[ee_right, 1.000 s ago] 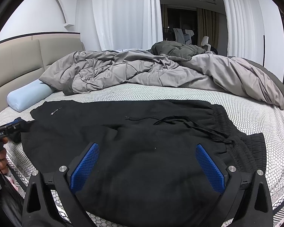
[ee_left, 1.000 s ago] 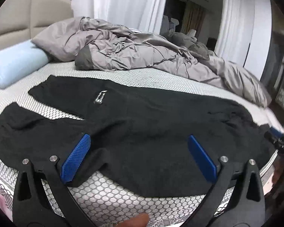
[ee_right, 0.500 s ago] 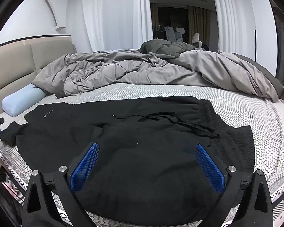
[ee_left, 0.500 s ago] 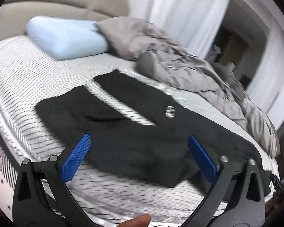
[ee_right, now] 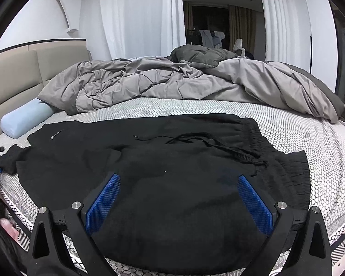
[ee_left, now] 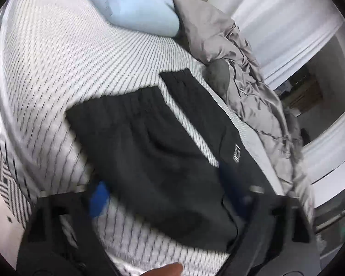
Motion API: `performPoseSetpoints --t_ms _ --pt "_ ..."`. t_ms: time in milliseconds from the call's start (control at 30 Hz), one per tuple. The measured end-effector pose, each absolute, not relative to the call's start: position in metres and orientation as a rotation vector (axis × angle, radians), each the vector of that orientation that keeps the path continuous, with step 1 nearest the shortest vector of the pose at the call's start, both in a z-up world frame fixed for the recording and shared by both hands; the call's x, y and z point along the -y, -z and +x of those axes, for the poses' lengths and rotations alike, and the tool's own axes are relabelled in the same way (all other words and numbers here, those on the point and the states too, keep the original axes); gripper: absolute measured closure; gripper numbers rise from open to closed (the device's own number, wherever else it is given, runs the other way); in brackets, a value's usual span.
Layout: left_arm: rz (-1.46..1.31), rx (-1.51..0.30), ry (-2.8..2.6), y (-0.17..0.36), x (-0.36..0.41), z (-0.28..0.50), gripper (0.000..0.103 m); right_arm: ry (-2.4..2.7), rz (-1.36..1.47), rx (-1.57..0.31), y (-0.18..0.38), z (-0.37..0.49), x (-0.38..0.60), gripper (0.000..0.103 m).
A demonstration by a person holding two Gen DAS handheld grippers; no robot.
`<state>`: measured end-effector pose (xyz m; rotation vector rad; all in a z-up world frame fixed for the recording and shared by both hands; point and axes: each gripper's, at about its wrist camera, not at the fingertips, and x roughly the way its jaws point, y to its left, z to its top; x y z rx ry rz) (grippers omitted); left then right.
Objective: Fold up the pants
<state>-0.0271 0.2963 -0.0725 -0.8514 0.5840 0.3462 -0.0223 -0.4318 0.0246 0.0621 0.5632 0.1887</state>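
Bedroom, bed with honeycomb-pattern cover, grey duvet bunched behind. Black pants lie spread flat across near side. Left gripper over one leg's cuff end, jaws closing, leg fabric between them, blurred. Right gripper wide open above waist area, holding nothing.

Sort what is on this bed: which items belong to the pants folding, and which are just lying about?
Part of the job:
- black pants, spread flat on the mattress
- left gripper, jaws closing, pants leg between them, view blurred
- right gripper, open over the pants

Lying about:
- grey duvet, bunched up behind
- light blue pillow
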Motion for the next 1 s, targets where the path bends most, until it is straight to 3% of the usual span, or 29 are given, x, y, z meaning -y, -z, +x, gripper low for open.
performPoseSetpoints --t_ms 67,133,233,467,667,767,800,867,1000 --pt "-0.811 -0.575 -0.372 0.067 -0.292 -0.019 0.051 -0.172 0.077 -0.561 -0.024 -0.022 0.438 0.0" --pt "-0.777 -0.559 -0.387 0.058 -0.287 -0.01 0.084 -0.149 0.101 -0.561 -0.024 -0.022 0.448 0.0" --pt "-0.678 -0.475 -0.423 0.028 -0.279 0.002 0.101 -0.07 0.173 -0.565 -0.019 -0.021 0.479 0.0" --pt "-0.649 -0.408 -0.477 0.008 -0.287 -0.003 0.102 0.006 0.518 -0.704 0.009 -0.028 0.563 0.0" --pt "-0.705 -0.399 -0.459 0.021 -0.302 -0.023 0.102 -0.041 0.77 -0.749 0.022 -0.063 0.578 0.0" --pt "-0.696 -0.401 -0.462 0.024 -0.3 -0.025 0.102 -0.078 0.753 -0.789 0.03 -0.05 0.57 0.001" --pt "-0.69 -0.402 -0.465 0.024 -0.3 -0.026 0.102 -0.087 0.762 -0.795 0.035 -0.043 0.568 0.003" --pt "-0.68 -0.407 -0.473 0.025 -0.298 -0.026 0.102 -0.096 0.816 -0.82 0.045 -0.03 0.567 0.023" --pt "-0.686 -0.404 -0.466 0.026 -0.3 -0.028 0.102 -0.093 0.785 -0.765 0.036 -0.031 0.561 0.025"
